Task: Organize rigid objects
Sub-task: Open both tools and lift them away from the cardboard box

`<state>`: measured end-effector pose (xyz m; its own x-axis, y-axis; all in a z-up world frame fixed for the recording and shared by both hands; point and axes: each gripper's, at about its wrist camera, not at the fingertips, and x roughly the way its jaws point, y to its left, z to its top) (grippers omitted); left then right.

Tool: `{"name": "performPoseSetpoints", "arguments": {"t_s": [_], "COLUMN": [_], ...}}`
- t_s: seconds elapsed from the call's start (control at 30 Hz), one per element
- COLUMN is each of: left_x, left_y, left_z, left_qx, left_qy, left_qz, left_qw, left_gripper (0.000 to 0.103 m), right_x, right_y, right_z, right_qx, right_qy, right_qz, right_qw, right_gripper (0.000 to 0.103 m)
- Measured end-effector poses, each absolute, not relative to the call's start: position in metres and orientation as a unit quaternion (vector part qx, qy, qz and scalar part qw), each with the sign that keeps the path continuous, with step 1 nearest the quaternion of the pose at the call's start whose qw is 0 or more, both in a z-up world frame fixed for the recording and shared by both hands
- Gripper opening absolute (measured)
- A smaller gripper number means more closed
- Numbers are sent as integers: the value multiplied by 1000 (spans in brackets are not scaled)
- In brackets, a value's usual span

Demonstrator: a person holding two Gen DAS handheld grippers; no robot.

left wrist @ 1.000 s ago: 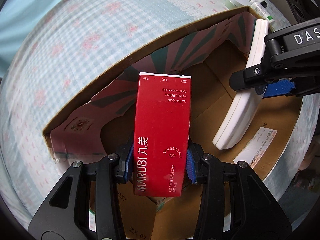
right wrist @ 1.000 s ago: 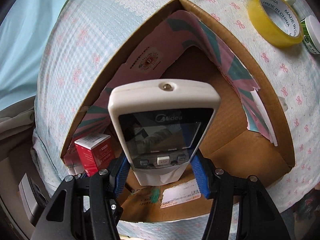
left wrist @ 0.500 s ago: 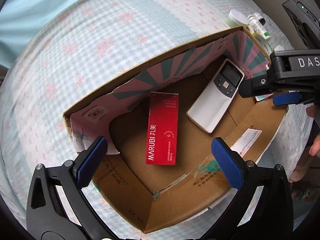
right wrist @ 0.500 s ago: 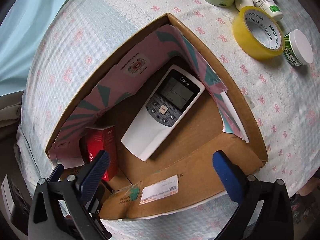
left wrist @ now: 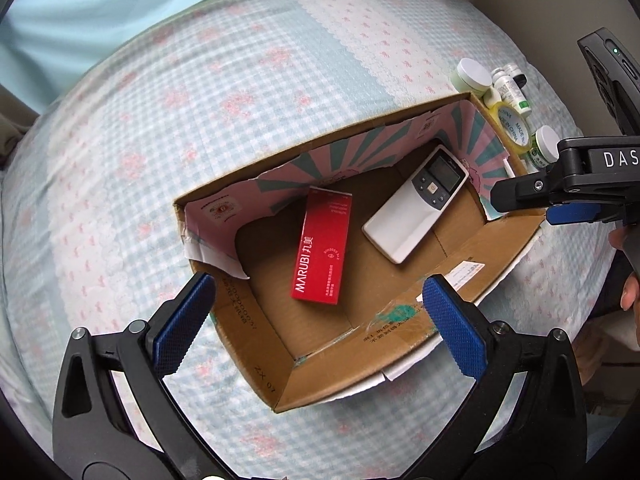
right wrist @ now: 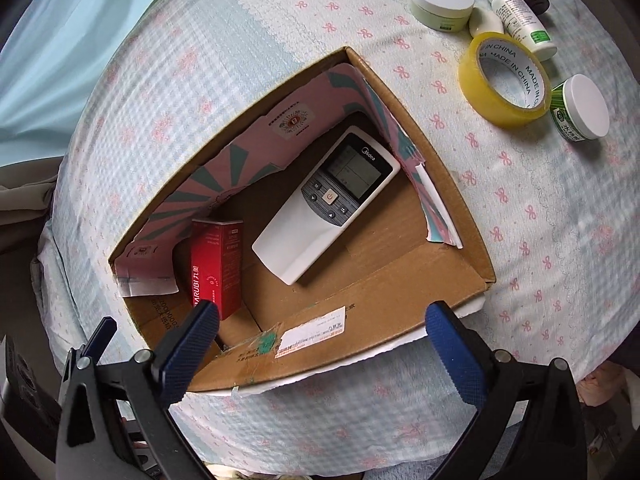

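An open cardboard box [left wrist: 256,354] [right wrist: 460,184] sits on a checked cloth. Inside lie a red MARUBI carton [left wrist: 322,246] [right wrist: 216,264] and a white remote control [left wrist: 418,204] [right wrist: 328,204], apart from each other. My left gripper [left wrist: 318,322] is open and empty, above the box's near edge. My right gripper [right wrist: 320,340] is open and empty, above the box's near wall; its arm [left wrist: 568,188] shows at the right in the left wrist view.
Right of the box on the cloth lie a yellow tape roll [right wrist: 504,80] [left wrist: 514,128], a pale green jar [right wrist: 442,0], a green-labelled white-lidded jar [right wrist: 580,108] and small bottles [right wrist: 520,16]. The cloth [left wrist: 200,100] spreads left of the box.
Both grippers let go: the carton and the remote now lie in the box. Both grippers opened wide and pulled back and up from the box.
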<state>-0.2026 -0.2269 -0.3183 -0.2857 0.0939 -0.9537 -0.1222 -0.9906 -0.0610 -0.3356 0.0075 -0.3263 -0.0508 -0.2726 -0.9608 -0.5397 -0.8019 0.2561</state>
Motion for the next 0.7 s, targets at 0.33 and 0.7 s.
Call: {"name": "performPoseSetpoints", "arguments": {"t_s": [0.33, 0.7], "left_x": [-174, -150], "left_y": [-219, -143], "left_z": [-259, -185], "left_qx": [-548, -476], "left_qy": [-22, -39], "left_qz": [836, 878], "left_qw": [26, 25], "left_gripper": [103, 103], "right_x": [-301, -239], "right_y": [22, 87], "right_z": [-270, -180], "right_qx": [-662, -585], "right_qy": [223, 114], "right_qz": [713, 800], "right_qw": [66, 68], "right_gripper": [103, 103]}}
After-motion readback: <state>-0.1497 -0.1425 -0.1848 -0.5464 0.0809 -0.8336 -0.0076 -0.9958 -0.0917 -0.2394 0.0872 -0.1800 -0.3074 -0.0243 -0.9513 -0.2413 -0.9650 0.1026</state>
